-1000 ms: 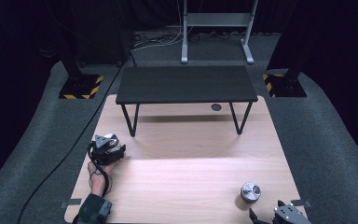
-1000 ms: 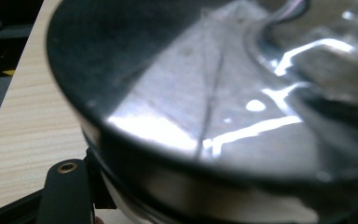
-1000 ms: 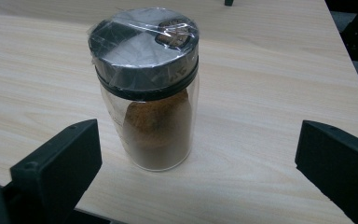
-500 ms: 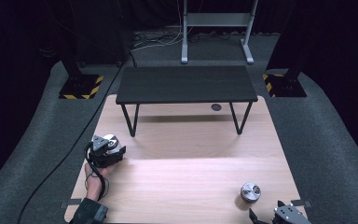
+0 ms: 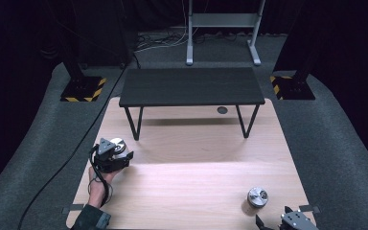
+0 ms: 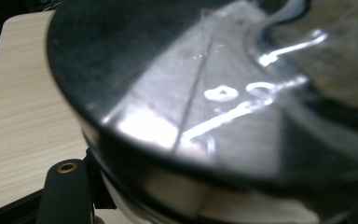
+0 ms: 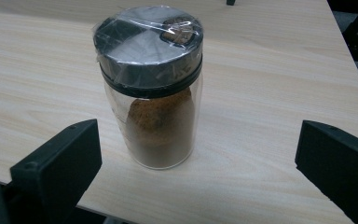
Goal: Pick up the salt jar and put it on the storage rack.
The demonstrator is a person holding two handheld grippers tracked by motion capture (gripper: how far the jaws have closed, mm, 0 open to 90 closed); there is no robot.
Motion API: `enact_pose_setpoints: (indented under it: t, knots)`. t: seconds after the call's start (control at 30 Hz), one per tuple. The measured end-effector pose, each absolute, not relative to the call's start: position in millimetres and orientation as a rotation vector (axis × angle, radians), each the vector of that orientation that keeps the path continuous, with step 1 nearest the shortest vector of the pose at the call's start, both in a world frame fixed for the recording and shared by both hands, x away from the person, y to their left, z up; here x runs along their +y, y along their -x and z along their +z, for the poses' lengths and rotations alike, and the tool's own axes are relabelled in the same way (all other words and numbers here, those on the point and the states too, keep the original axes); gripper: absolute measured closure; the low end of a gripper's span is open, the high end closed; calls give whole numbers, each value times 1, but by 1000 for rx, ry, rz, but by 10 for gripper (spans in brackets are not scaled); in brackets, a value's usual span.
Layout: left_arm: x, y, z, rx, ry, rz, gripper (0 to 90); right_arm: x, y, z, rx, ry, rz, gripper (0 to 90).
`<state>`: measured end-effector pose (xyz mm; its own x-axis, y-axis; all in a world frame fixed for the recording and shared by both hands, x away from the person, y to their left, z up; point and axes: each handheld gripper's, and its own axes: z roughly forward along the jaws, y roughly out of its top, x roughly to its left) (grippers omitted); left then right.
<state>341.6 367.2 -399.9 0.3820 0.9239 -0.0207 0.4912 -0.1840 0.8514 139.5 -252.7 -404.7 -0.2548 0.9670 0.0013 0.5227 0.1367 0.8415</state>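
The left gripper (image 5: 120, 155) pinches a jar (image 6: 205, 107) near its lid and could drop it if it tilts; the right gripper (image 7: 196, 154), spread wide, could topple the spice jar (image 7: 151, 86)

A light wooden table (image 5: 191, 177) with a pale grain sits on a dark grey carpeted floor (image 5: 335, 143). Standing on the far half of the table is a small black bench (image 5: 190, 86) on thin black metal legs, its top dark and flat. Near the table's front right corner stands a clear glass spice jar (image 5: 256, 199) – upright, part-filled with brown powder, closed by a black lid wrapped in shiny film. Just behind the bench's right legs, a small dark round disc (image 5: 222, 109) is set in the tabletop.
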Motion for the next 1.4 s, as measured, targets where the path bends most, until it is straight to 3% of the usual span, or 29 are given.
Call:
enact_pose_setpoints:
  t: [1.4]
  knots:
    - [334, -376, -354, 1025, -1884, 594, 307, -252, -136, -401, 1851, -1412, 1019, 0]
